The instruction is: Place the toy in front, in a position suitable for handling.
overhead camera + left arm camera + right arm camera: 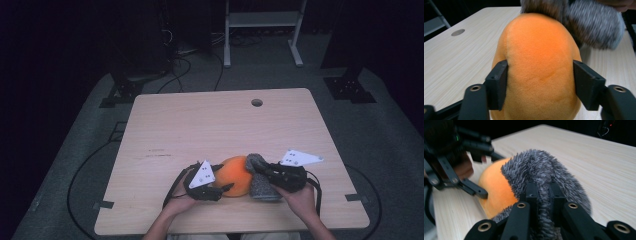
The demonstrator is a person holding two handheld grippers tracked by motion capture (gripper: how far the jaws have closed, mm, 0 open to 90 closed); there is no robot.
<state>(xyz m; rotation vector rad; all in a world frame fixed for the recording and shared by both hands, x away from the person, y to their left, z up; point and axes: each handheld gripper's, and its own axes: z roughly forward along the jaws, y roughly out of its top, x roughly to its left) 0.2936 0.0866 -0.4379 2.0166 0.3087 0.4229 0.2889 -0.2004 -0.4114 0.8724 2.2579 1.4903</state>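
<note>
Two forearms reach in from the near table edge, each hand holding a black two-jaw gripper. The left gripper [225,188] points toward the right one, its jaws spread wide and pressed against both sides of a rounded orange plush toy [539,67]. The right gripper [543,192] points back toward the left, jaws pinched nearly together on a fold of shaggy grey fur fabric [544,167].

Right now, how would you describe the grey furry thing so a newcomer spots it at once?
On the wooden table, look at the near edge between the two grippers. The grey furry piece is pinched by the right gripper, pressed against the smooth orange plush; only it is shaggy.
</note>
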